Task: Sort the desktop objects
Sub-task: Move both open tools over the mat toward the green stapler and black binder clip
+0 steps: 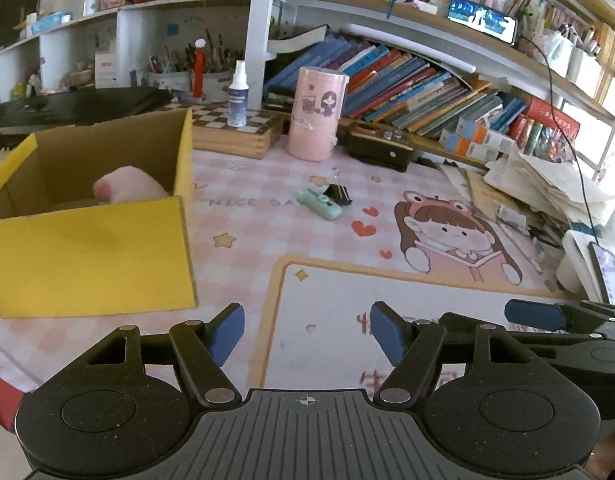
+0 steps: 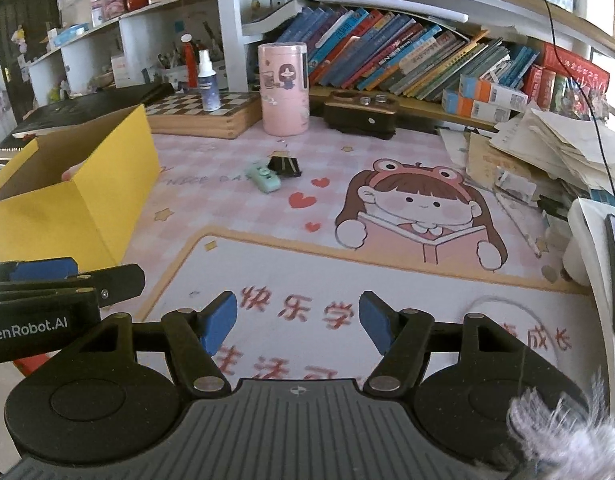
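Both tongs wide apart (empty)

Bright daylight from right, window glare; strong fisheye bending at edges; slight softness.

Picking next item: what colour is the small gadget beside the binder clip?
Mint green gadget, clearest in right wrist view.

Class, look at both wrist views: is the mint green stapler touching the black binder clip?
Touching. In the right wrist view the mint green stapler lies directly against the black binder clip, no mat visible between them.
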{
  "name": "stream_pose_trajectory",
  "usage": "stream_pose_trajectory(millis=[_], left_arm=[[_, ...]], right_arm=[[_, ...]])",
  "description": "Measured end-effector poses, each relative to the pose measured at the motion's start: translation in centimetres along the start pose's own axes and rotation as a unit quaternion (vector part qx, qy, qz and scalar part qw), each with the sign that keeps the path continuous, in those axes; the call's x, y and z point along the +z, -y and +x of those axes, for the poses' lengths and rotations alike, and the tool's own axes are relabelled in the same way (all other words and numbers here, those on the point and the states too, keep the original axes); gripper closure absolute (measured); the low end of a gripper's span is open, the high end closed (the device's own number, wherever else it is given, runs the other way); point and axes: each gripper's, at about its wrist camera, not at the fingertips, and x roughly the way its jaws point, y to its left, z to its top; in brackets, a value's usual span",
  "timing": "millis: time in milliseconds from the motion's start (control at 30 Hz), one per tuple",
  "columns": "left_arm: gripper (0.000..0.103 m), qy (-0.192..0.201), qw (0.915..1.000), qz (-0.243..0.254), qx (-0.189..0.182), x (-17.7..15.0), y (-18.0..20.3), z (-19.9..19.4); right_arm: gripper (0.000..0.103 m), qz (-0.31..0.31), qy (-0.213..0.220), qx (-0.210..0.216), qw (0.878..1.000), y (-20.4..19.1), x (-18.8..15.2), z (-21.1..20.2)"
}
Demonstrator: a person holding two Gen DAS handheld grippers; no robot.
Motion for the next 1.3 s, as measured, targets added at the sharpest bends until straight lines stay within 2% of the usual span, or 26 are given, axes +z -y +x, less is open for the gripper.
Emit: stream_pose_trajectory(millis=[700, 1300], left_arm=[[0.032, 0.003, 0.9980, -0.019, 0.060, 3.7, 4.1, 5.3], [0.033, 0.005, 0.9967, -0.006, 0.081, 6.1, 6.2, 10.4]], right_arm=[[0.037, 0.009, 0.004, 0.050, 0.999, 7.0, 5.6, 5.5], [0.036, 0.012, 0.008, 0.077, 0.997, 9.4, 9.3, 9.4]])
